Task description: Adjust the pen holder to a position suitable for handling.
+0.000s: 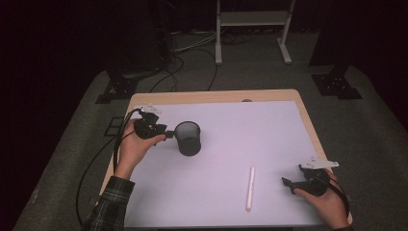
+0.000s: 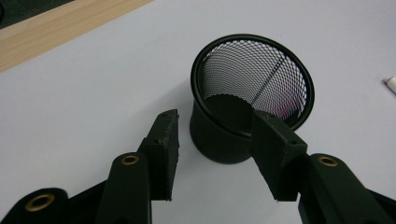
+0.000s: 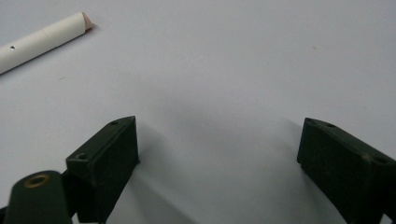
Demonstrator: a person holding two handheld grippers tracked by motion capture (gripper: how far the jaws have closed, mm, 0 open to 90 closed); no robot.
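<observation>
Upright black mesh cup (image 1: 187, 138), empty, on the table's left side

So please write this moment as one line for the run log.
left gripper: open, fingers astride near rim of mesh cup, no contact seen | right gripper: open over white sheet | white pen: lying flat

we can read no text, no label, no brand and no number in these pictures. the mesh cup (image 2: 252, 93) just in front of the left gripper (image 2: 219, 140) has no print, and the white pen (image 3: 42, 39) ahead of the right gripper (image 3: 219, 140) also has no readable marking.
</observation>
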